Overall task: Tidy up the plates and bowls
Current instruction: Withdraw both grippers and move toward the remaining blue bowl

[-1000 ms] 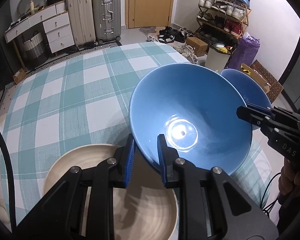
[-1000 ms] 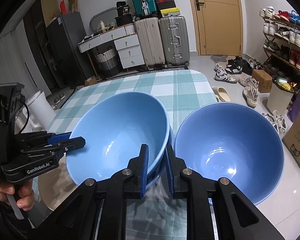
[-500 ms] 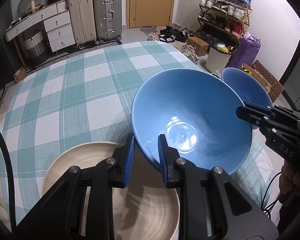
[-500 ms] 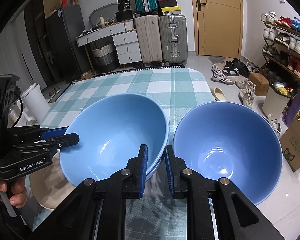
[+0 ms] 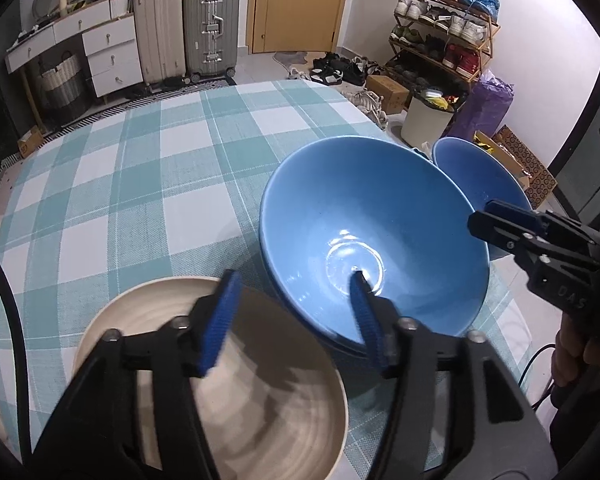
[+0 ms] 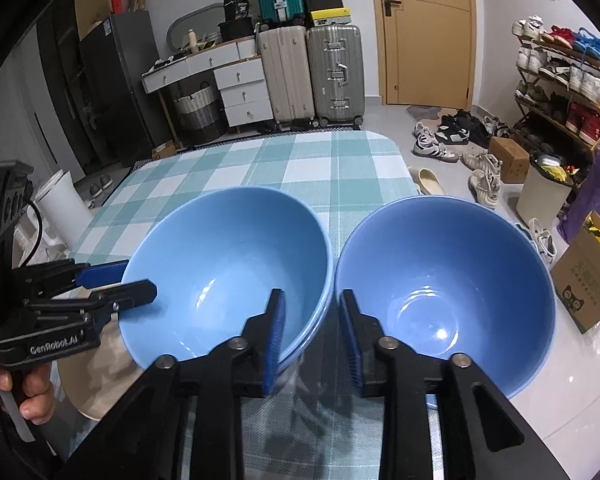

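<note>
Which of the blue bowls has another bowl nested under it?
The left blue bowl, straddled by both grippers' open jaws: a second blue rim shows just beneath it. The right blue bowl sits alone.

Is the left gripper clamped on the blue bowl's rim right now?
No. The left gripper stands open, its fingers spread clear of the rim of the blue bowl, having just opened.

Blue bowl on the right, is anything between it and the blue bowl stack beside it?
Only the right claw: it sits over the gap between the single bowl and the stack, its jaws just opening around the stack's rim.
</note>
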Demonstrator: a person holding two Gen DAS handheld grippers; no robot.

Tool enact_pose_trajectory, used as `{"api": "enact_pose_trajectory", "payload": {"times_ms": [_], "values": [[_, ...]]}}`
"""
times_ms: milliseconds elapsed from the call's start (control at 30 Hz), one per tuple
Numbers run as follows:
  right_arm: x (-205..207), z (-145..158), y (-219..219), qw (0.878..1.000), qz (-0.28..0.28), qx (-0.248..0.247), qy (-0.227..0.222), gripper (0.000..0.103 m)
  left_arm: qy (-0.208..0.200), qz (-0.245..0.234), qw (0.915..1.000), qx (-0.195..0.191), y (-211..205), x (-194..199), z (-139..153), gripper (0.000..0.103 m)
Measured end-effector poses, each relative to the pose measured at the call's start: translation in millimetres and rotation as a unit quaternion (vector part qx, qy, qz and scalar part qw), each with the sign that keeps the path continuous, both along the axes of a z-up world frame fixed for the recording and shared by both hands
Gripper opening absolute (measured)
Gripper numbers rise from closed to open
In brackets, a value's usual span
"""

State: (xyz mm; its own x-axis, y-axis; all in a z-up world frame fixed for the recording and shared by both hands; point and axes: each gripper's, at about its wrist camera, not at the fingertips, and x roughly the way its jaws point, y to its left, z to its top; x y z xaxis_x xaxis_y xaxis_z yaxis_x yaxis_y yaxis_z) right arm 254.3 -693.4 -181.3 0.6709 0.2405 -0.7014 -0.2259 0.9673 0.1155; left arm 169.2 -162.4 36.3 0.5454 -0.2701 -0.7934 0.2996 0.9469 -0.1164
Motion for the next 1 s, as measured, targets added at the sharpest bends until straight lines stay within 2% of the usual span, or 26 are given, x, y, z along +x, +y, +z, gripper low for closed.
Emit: {"api": "enact_pose_trajectory", "payload": {"times_ms": [100, 167, 233, 367, 500, 600, 900, 1000], "values": [[-5.3, 6.2, -6.3, 1.0, -0.011, 0.007, -0.009, 0.053, -0.001, 0.002, 1.0, -0.005, 0.8, -4.5, 5.2, 0.079], [-9.8, 11.7, -12.5, 1.0, -0.019, 0.017, -0.016, 0.069, -0.009, 0.0, 0.9999, -0.01, 1.6, -8.7, 11.2, 0.08], [-16.1, 17.4, -19.4, 0.999, -0.027, 0.028, -0.024, 0.08, -0.011, -0.003, 0.9998, -0.017, 1.8, -11.6, 15.7, 0.082], [-25.1, 26.5, -31.1, 0.998, -0.048, 0.033, -0.033, 0.096, -0.01, -0.005, 0.9996, -0.028, 0.2, -17.1, 23.1, 0.086], [-36.7, 36.1, -41.8, 0.996, -0.064, 0.031, -0.046, 0.101, 0.002, -0.01, 0.9989, -0.045, -3.2, -17.3, 25.6, 0.09], [-45.8, 40.3, -51.0, 0.996, -0.071, 0.034, -0.05, 0.102, 0.003, -0.014, 0.9985, -0.053, -7.9, -20.8, 28.5, 0.102], [-63.8, 40.6, -84.4, 0.992, -0.102, 0.046, -0.053, 0.102, 0.007, -0.013, 0.9975, -0.069, -29.3, -35.6, 37.7, 0.102], [-70.0, 39.0, -97.5, 0.991, -0.112, 0.052, -0.054, 0.102, 0.004, 0.001, 0.9983, -0.058, -42.2, -44.0, 38.7, 0.102]]}}
